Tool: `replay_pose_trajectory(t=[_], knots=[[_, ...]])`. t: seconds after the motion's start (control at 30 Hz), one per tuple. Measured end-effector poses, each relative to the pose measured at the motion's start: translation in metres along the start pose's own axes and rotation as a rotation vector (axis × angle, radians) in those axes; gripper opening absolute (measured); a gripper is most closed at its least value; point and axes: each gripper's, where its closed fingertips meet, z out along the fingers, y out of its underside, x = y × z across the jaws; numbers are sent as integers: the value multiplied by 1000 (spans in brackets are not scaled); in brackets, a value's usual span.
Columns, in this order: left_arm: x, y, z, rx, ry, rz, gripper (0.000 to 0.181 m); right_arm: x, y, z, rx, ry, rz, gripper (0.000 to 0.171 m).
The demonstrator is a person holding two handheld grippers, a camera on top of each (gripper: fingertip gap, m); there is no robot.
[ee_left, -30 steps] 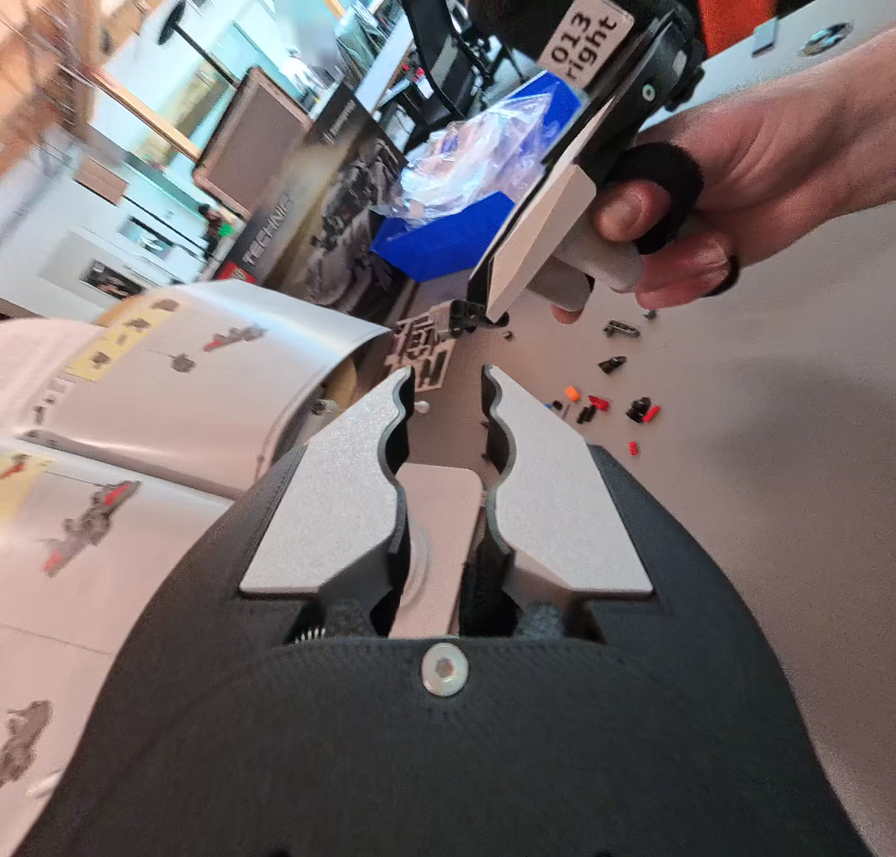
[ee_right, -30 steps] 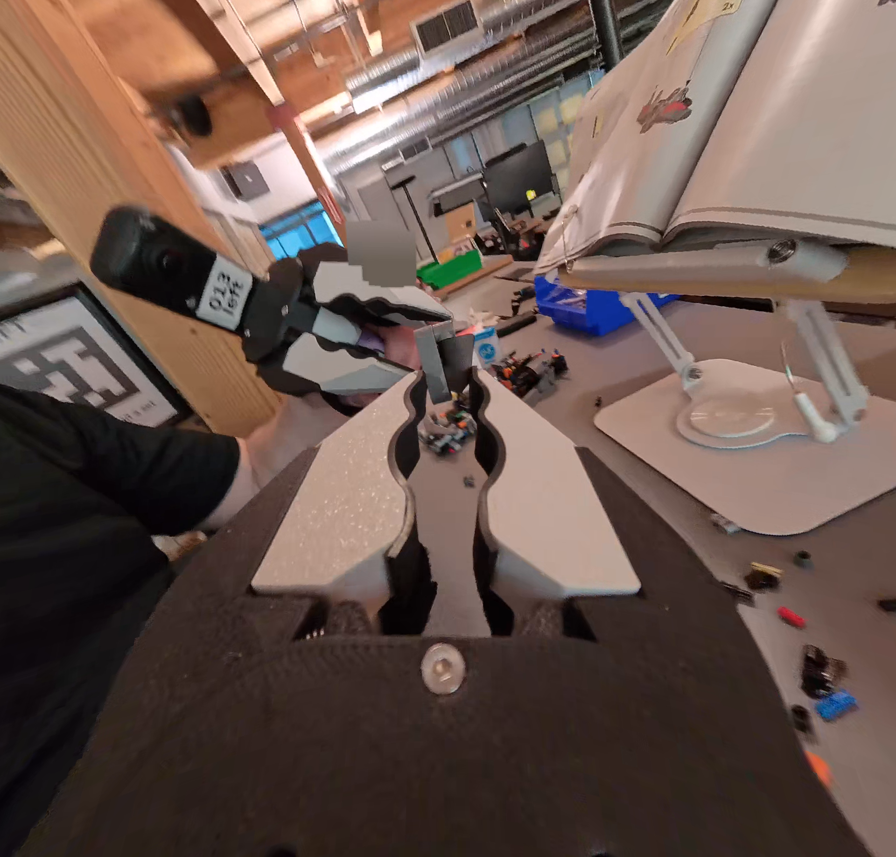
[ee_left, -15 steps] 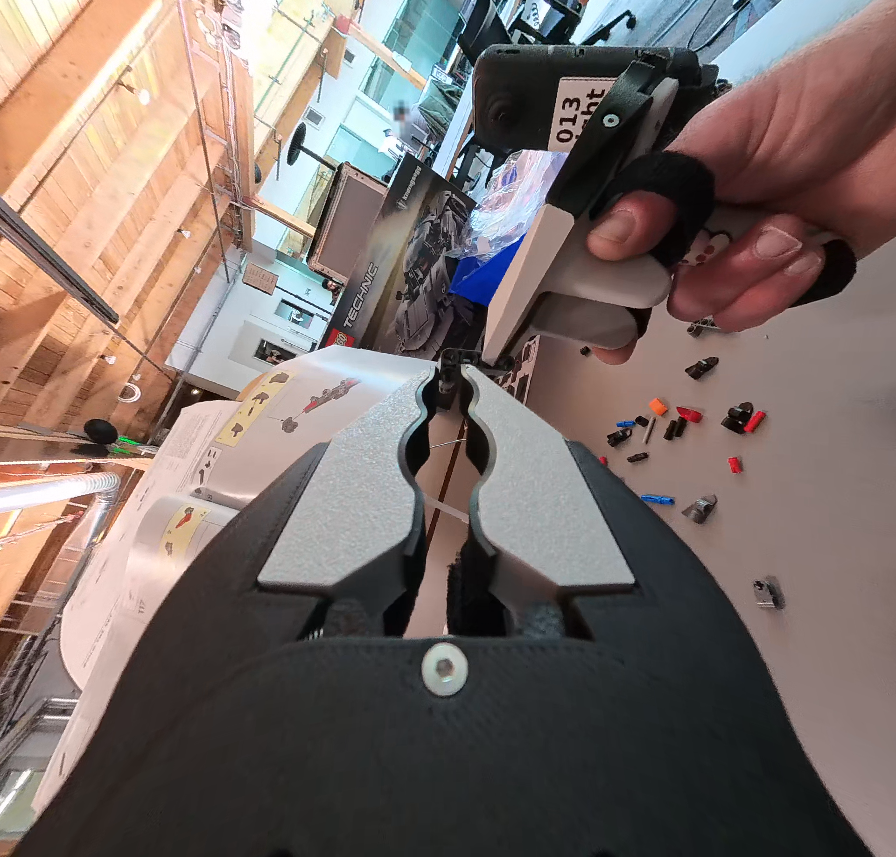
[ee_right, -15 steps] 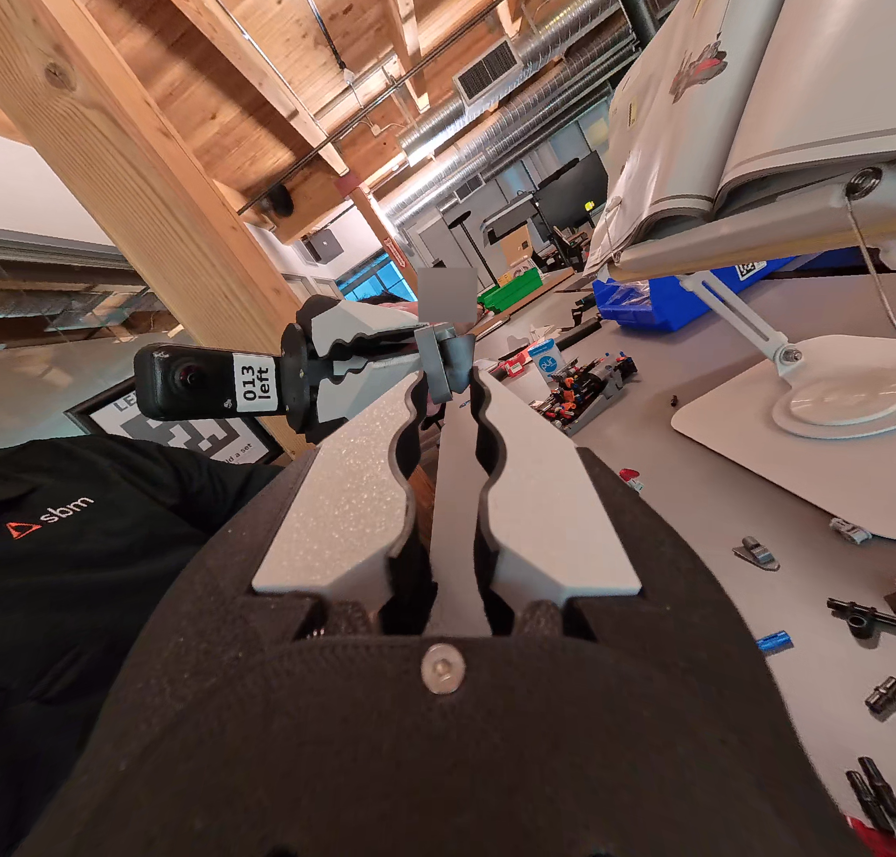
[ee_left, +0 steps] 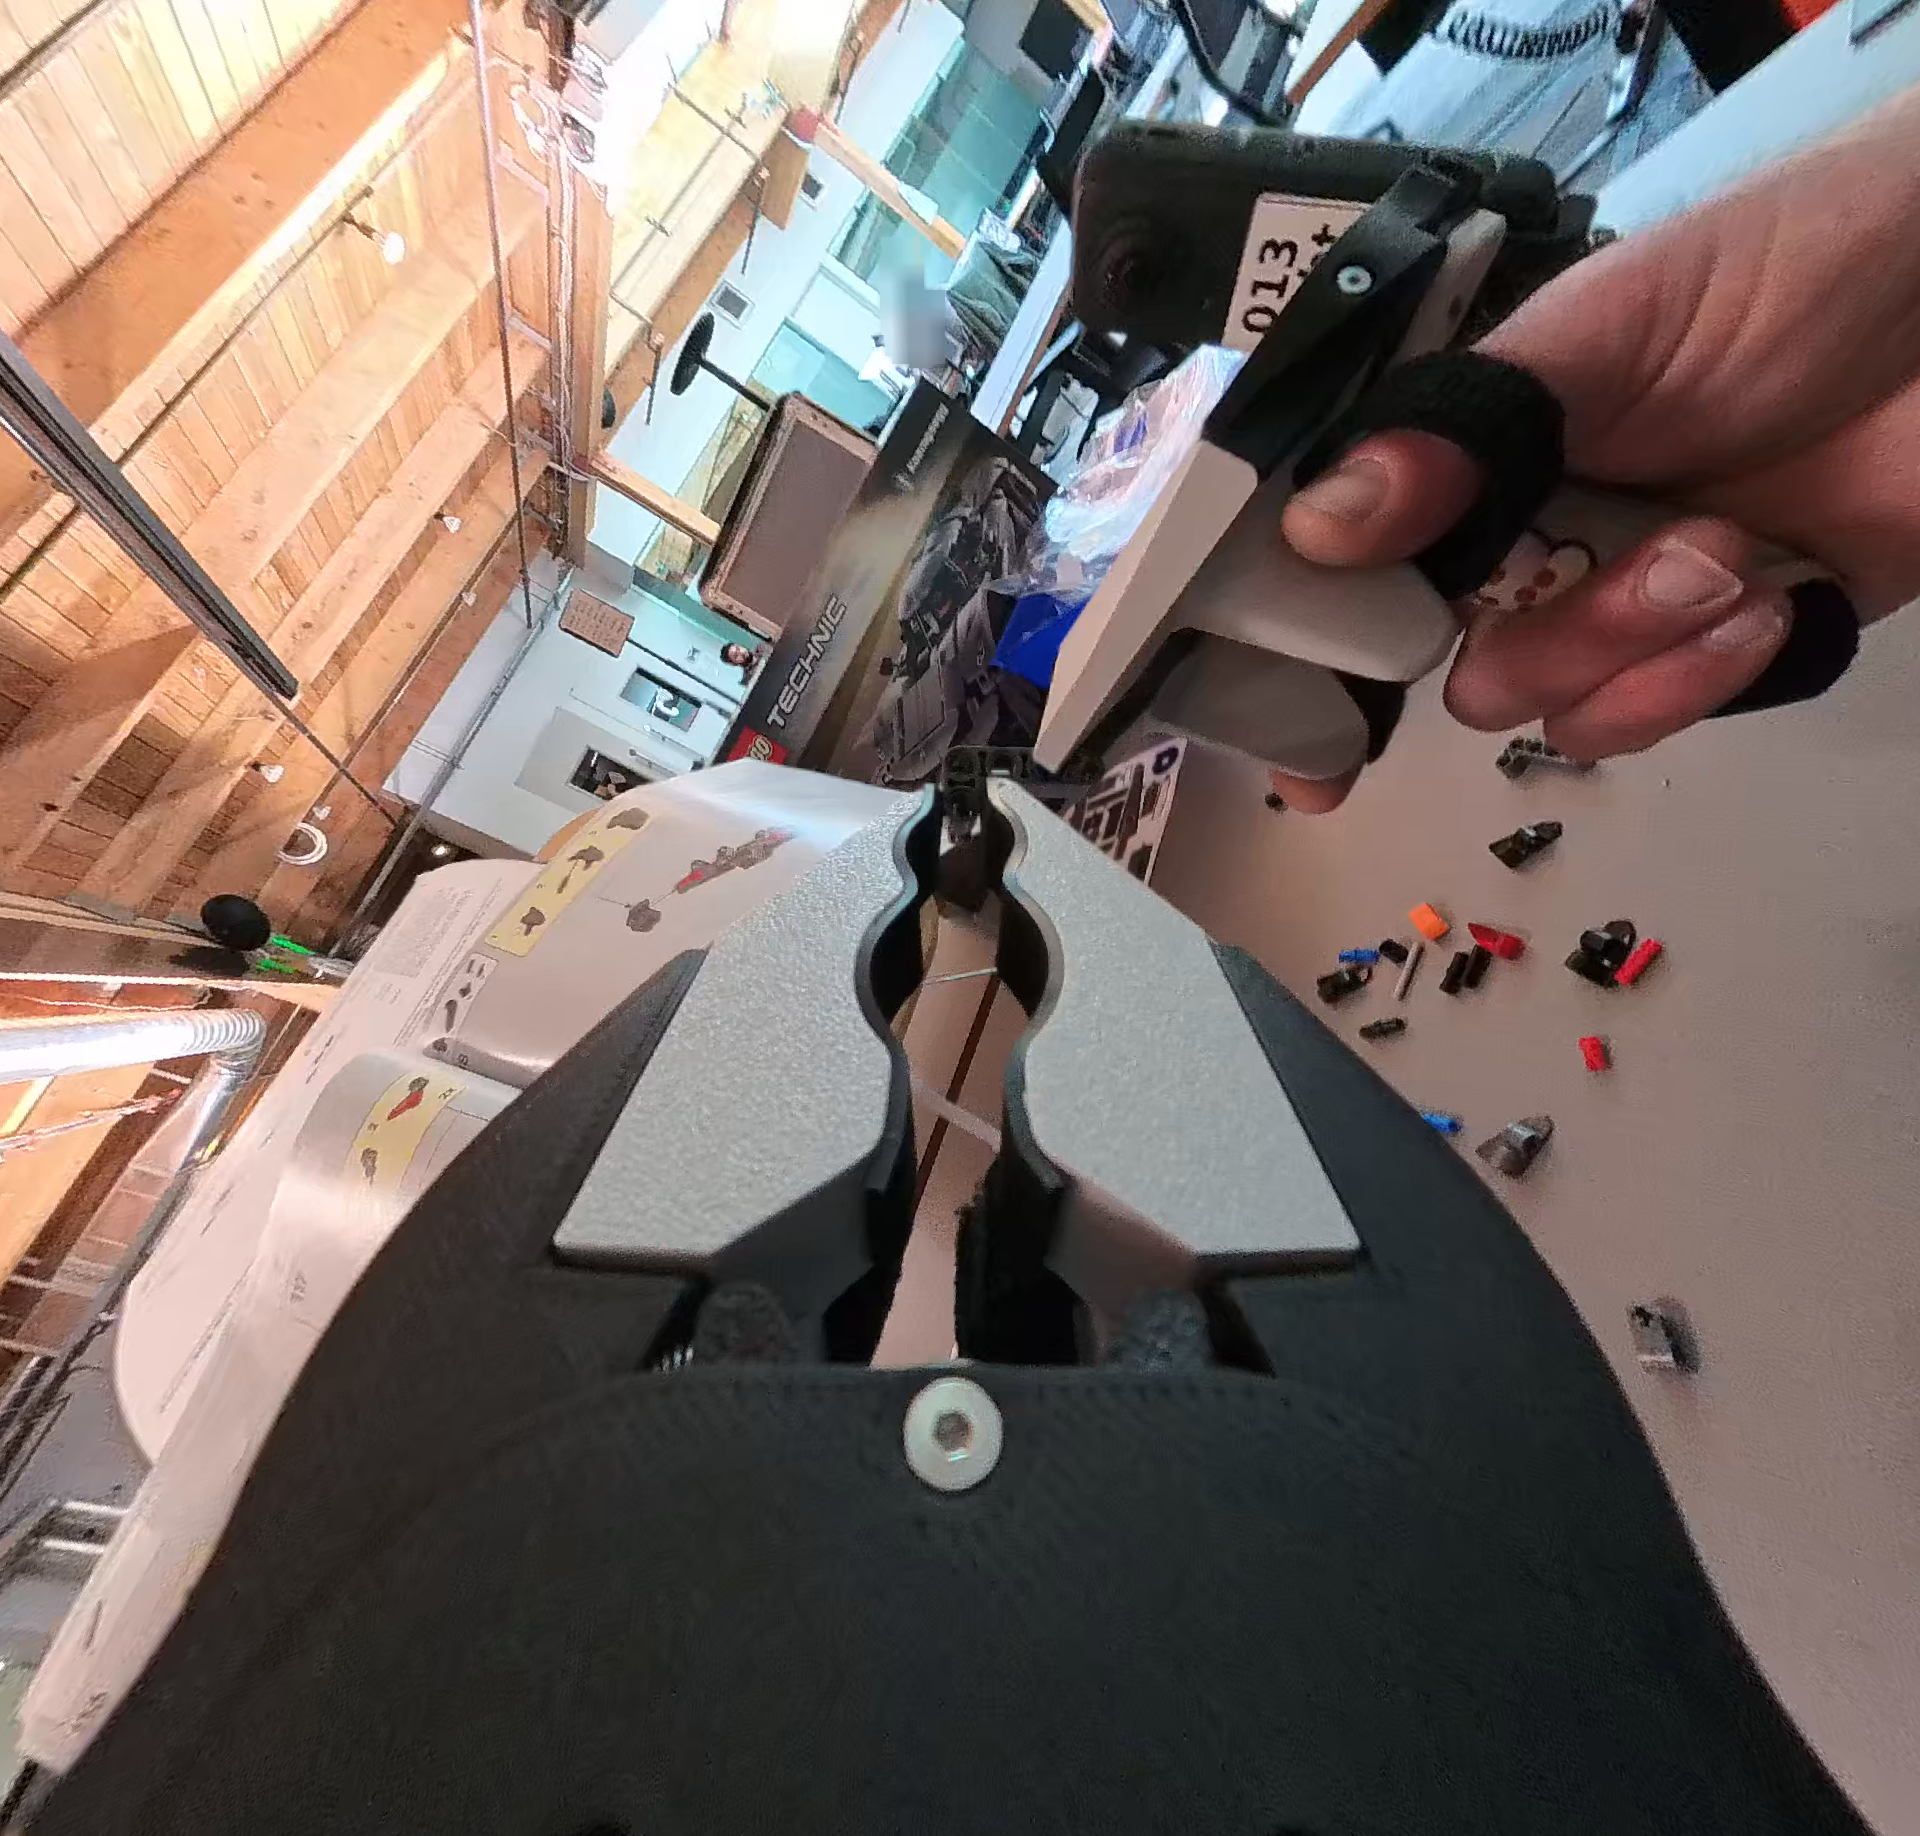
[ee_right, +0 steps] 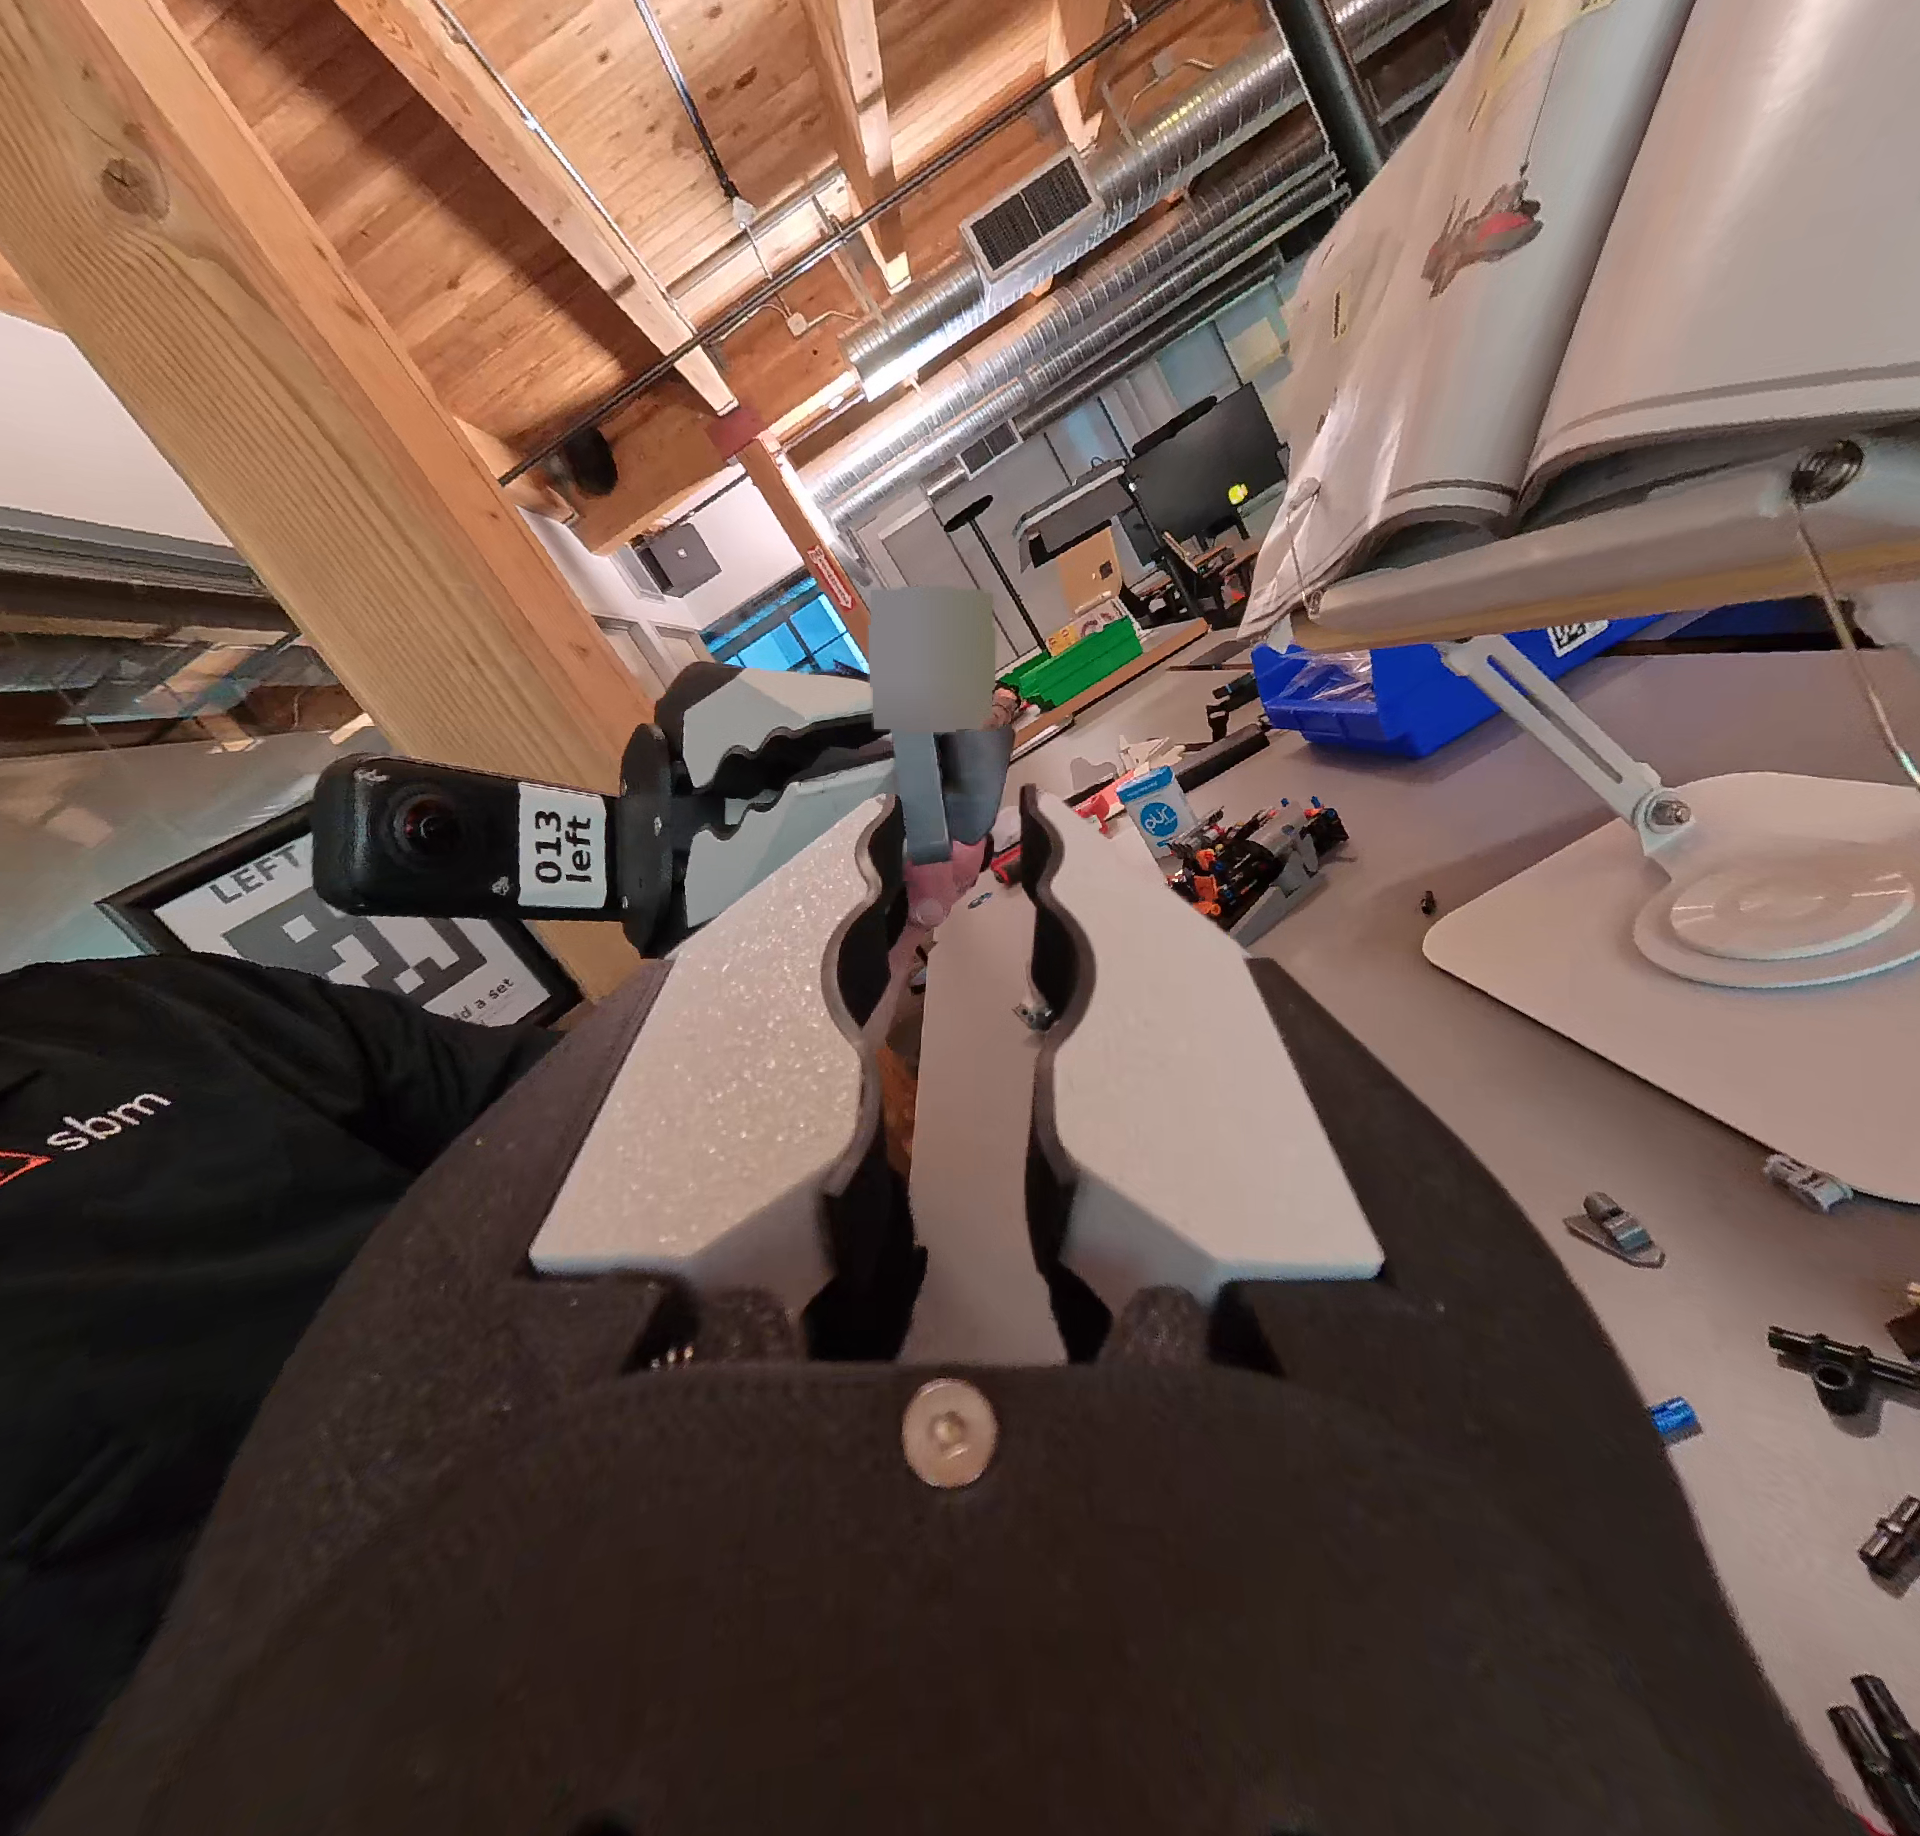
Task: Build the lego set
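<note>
Timber beams and silver ducts are crossing overhead, and below them a pale grey tabletop is carrying scattered small black, red, orange and blue lego pieces. An open white instruction booklet is standing to one side. The step in hand looks like a mid-air join or hand-over of one part. The left gripper is pinching a small black lego piece between tips that are almost together, well above the table. The right gripper, carried by a bare hand with black finger straps, is coming in from above with its tip just beside that piece. The next move probably calls for fine alignment and a gentle squeeze or push, since so small a part could twist or drop. The left wrist view is showing the black piece itself, the tall dark lego box and the right hand. The right wrist view is showing none of these. Instead its own jaws are standing apart with a clear gap, clamping nothing that shows. The left gripper is crossing in front of that gap and hiding the piece. Only this view is showing the booklet's white metal stand, a blue plastic bin and a partly built grey and orange model farther along the table.
</note>
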Motion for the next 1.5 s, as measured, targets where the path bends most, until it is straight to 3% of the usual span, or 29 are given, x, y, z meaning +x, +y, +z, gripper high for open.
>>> replay_pose_trajectory(t=[0.27, 0.6, 1.3, 1.5], knots=[[-20, -8, -14, 181, -18, -179, 4, -11, -9, -2, 32, -34, -42, 27], [-22, -15, -20, 261, 4, -172, 4, -20, -10, -1, 28, -62, -69, 27], [-17, -16, -19, 239, 15, -124, 4, -18, -7, -3, 19, -74, -54, 29], [-13, -5, -24, 141, -6, -81, 4, -11, 4, 1, -71, 42, -227, 37]])
